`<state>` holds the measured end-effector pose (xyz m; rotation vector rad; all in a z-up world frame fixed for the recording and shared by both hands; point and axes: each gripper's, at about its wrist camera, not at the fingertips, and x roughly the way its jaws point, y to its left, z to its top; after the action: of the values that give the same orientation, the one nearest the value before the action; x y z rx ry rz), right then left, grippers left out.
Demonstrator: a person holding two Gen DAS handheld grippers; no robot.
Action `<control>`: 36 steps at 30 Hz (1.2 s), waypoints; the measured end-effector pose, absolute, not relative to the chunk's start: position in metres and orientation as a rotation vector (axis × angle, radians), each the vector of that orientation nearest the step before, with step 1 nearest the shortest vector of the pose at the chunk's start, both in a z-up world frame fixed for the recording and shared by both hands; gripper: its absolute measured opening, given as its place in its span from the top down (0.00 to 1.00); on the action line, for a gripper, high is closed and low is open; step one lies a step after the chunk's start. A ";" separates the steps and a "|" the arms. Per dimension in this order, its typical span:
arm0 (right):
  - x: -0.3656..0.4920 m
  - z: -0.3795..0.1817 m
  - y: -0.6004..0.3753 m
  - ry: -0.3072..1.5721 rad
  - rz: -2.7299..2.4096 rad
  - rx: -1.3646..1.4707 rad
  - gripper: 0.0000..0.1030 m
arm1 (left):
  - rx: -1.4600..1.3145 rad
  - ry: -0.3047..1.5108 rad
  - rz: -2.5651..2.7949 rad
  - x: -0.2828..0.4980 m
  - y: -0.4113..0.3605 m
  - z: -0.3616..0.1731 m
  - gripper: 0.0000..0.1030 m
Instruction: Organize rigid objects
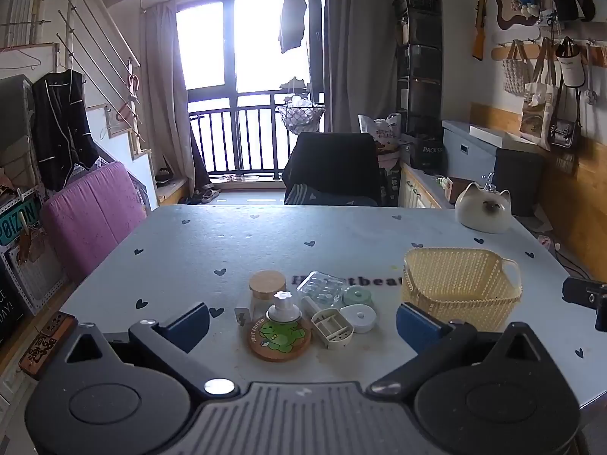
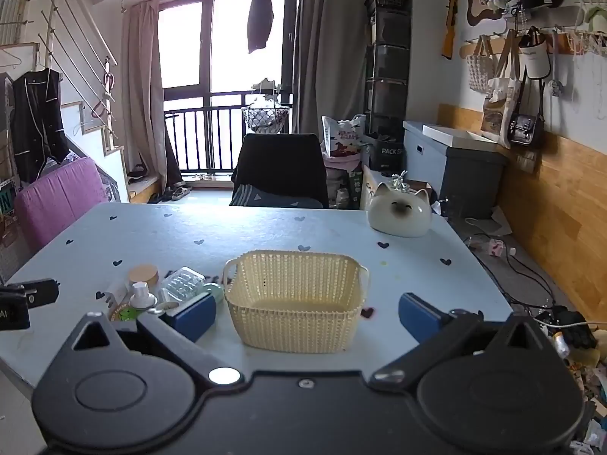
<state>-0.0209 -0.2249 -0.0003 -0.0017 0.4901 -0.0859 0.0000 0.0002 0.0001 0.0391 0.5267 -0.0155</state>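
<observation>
Cream plastic weave marks the basket [image 2: 296,299], which stands empty on the table [image 1: 182,250] right in front of my right tongs [image 2: 305,313], while the things I mean to sort sit bunched just to its left, in front of my left tongs [image 1: 301,320]. Both pairs of tongs are spread wide and carry nothing. The cluster is tight: a glass jar with a wooden lid [image 1: 266,284] at the back, a clear ridged plastic tray [image 1: 320,287] beside it, a pale green roll [image 1: 357,296], a white round disc [image 1: 360,316], a small cream compartment holder [image 1: 333,328], and a white pump bottle [image 1: 282,307] that seems to stand on a wooden coaster with a green dinosaur [image 1: 279,336]. I judge nothing is in the basket yet, so the first pick is the step in hand. To do it well I would start at the edge nearest the basket, the disc or the compartment holder, closing on the firm sides so I do not knock the neighbours. The pump bottle looks top-heavy, and the jar, being glass, wants a low, square grip. Blue cloth with small dark hearts covers the table, and a white ceramic cat [image 1: 482,208] rests at its far right corner. Beyond are a black chair [image 1: 334,167], a purple cushion [image 1: 91,208], a bright balcony window [image 1: 242,49] with curtains, and bags hanging on the right wall.
</observation>
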 end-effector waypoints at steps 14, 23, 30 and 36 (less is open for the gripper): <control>-0.018 -0.001 -0.224 0.490 -0.079 -0.001 0.00 | 0.040 0.525 -0.009 -0.001 0.001 -0.001 0.00; -0.020 0.000 -0.221 0.492 -0.079 -0.001 0.00 | 0.039 0.525 -0.011 -0.002 0.001 -0.002 0.00; -0.020 0.000 -0.223 0.492 -0.079 -0.001 0.00 | 0.038 0.526 -0.009 -0.001 0.000 -0.001 0.00; -0.017 -0.001 -0.223 0.492 -0.080 0.000 0.00 | 0.039 0.526 -0.009 -0.002 0.000 -0.001 0.00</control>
<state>-0.0175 -0.2229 -0.0014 0.0005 0.4923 -0.0799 -0.0015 0.0004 -0.0014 0.0389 0.5255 -0.0088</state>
